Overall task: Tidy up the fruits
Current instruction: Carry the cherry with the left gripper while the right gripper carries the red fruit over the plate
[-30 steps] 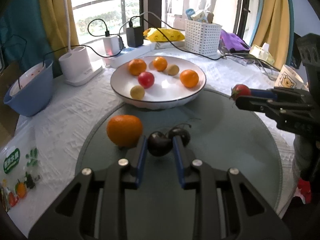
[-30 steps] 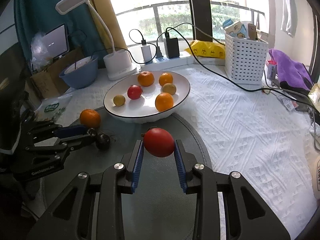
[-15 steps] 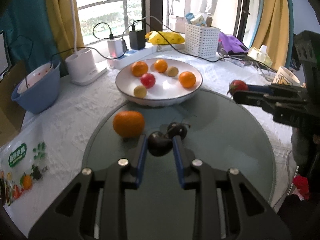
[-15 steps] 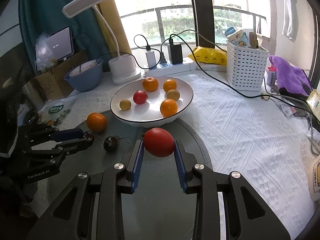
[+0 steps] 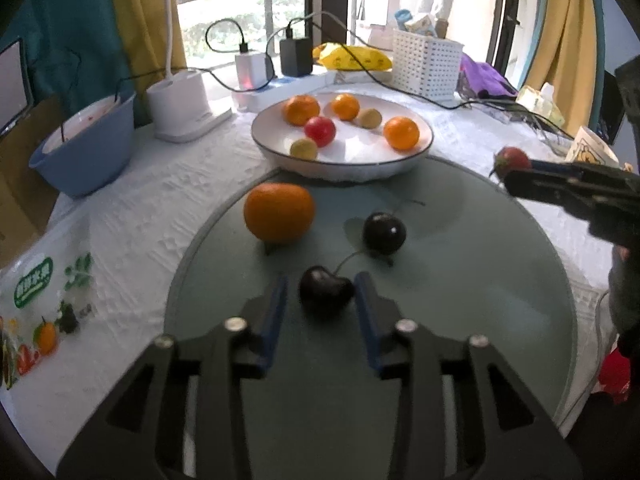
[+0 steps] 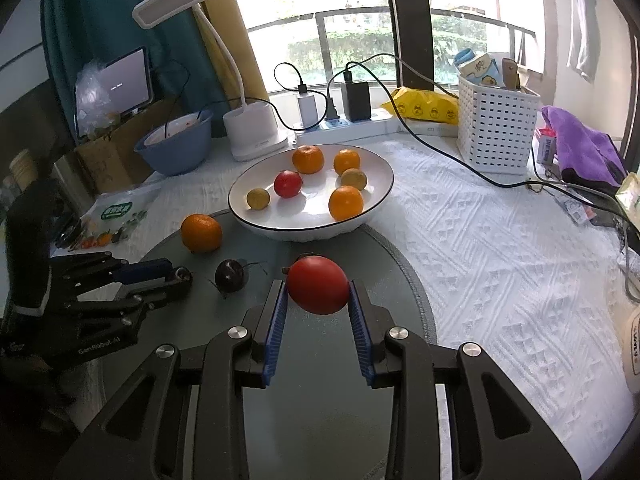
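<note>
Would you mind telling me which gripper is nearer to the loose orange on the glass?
Left. The left gripper sits just beside and behind the orange, a dark cherry between its fingers. The right gripper, clamping a red tomato, is farther off.

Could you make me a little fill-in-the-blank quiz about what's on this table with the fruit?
1. The right tool grips a ____ fruit.
2. The white bowl holds ____ fruits.
3. The fruit between the fingers of the left tool is a dark ____.
4. The big orange lies on the ____ mat, outside the bowl.

Missing words: red; six; cherry; round grey
</note>
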`<state>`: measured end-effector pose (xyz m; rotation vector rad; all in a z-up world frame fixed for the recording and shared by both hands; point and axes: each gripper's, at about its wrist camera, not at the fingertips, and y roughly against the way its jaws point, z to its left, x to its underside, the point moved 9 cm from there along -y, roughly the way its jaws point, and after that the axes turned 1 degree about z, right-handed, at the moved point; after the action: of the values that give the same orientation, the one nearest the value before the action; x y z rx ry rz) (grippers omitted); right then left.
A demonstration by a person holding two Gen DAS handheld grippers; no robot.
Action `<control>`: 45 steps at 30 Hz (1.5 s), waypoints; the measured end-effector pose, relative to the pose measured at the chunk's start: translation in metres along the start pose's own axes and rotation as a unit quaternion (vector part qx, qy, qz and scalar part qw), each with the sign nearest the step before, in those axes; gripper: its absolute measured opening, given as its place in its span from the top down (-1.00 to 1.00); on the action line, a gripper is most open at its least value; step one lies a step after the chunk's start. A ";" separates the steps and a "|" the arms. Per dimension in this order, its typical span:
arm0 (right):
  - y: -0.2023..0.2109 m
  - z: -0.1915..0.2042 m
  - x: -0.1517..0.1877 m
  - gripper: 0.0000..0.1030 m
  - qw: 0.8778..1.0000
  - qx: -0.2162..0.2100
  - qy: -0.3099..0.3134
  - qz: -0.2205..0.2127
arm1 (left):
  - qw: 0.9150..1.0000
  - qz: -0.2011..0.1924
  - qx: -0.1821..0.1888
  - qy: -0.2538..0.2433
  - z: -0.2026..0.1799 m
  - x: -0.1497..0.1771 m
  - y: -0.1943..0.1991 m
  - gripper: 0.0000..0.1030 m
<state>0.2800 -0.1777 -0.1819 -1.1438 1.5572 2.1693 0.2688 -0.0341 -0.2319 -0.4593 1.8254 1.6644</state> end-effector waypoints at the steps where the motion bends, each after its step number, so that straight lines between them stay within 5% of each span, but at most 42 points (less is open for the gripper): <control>1: 0.000 0.000 0.000 0.35 1.000 0.000 0.000 0.000 | 1.000 0.003 0.002 0.001 0.000 0.001 -0.002 0.17; 7: -0.002 -0.002 -0.003 0.35 1.000 0.002 -0.001 0.002 | 1.000 0.008 0.017 0.008 0.001 0.001 -0.006 0.20; 11: -0.002 -0.002 -0.004 0.35 1.000 0.000 0.001 0.001 | 1.000 0.009 0.022 -0.007 -0.006 0.002 -0.006 0.43; 22: 0.003 -0.001 -0.011 0.35 1.000 0.000 0.005 -0.007 | 1.000 0.001 0.021 -0.011 -0.006 -0.006 0.006 0.43; 45: -0.004 -0.015 -0.054 0.35 1.000 0.001 0.012 -0.023 | 0.999 -0.046 0.015 -0.008 0.004 -0.075 0.020 0.43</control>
<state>0.3253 -0.1763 -0.1482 -1.1988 1.5261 2.1322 0.3131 -0.0381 -0.1681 -0.5077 1.7874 1.5715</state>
